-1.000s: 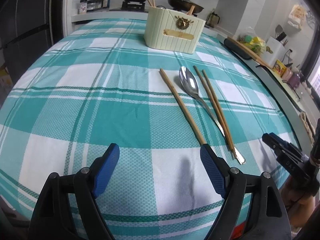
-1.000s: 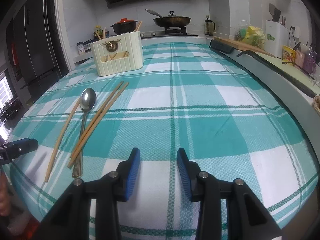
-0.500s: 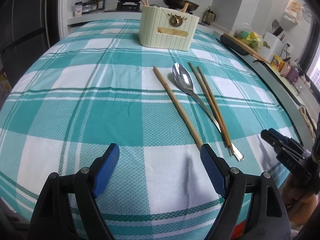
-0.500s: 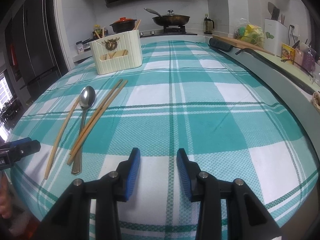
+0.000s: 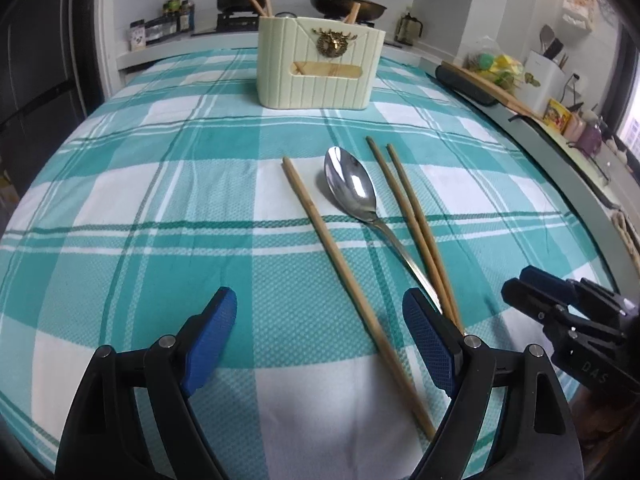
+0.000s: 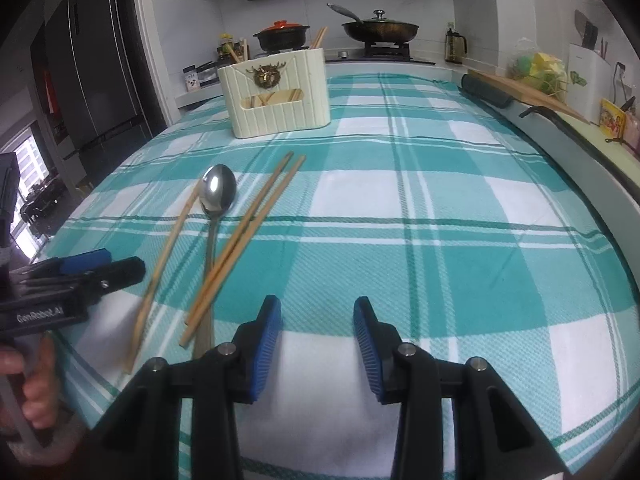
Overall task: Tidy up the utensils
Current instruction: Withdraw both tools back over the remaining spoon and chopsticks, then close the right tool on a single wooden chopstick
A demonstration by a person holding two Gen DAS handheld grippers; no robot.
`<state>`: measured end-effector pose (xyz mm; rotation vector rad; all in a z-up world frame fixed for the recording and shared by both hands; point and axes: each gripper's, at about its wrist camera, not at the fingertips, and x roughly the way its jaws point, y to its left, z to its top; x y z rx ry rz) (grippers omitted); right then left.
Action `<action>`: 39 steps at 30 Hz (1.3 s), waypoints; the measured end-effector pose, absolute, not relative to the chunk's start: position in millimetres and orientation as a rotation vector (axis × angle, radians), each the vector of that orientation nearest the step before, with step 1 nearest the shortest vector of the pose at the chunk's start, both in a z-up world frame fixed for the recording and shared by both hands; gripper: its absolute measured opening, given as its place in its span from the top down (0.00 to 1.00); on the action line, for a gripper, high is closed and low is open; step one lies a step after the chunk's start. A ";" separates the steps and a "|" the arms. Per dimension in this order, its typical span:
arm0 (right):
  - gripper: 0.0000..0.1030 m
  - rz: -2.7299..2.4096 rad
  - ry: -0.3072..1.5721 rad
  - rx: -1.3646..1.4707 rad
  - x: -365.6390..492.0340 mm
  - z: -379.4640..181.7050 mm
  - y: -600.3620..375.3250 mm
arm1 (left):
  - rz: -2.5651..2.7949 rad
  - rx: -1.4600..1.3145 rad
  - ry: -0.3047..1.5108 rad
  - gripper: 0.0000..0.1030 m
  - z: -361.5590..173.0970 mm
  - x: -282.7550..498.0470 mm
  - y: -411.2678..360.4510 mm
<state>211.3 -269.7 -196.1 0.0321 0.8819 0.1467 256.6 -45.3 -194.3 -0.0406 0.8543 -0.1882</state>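
Observation:
A steel spoon lies on the teal checked tablecloth between a single wooden chopstick and a pair of chopsticks. Behind them stands a cream utensil holder with chopsticks in it. My left gripper is open wide, and the single chopstick's near end lies between its fingers without touching the pads. My right gripper is open and empty over bare cloth, to the right of the utensils. Each gripper shows in the other's view.
A stove with a red-lidded pot and a wok stands behind the table. A counter along the right carries a cutting board, bags and a knife block. A dark fridge is at the left.
Both grippers have moved forward toward the utensils, which now look larger and nearer. The single chopstick's near end now lies between the left fingers. Neither gripper's opening has visibly changed.

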 end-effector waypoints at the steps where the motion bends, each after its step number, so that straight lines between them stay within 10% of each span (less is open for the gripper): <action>1: 0.62 0.158 0.894 0.046 216.9 -195.8 -266.5 | -0.189 -0.013 0.856 0.16 -196.4 258.6 -49.8; 20: 0.63 0.199 1.011 -0.170 264.1 -208.2 -208.4 | -0.154 0.053 0.882 0.11 -208.6 252.9 -50.6; 25: 0.94 0.152 0.990 -0.163 263.0 -206.8 -216.2 | -0.155 0.054 0.886 0.11 -208.5 253.3 -50.9; 39: 0.94 -0.093 0.943 0.009 246.1 -204.9 -294.4 | -0.144 0.074 0.886 0.36 -205.4 264.8 -57.1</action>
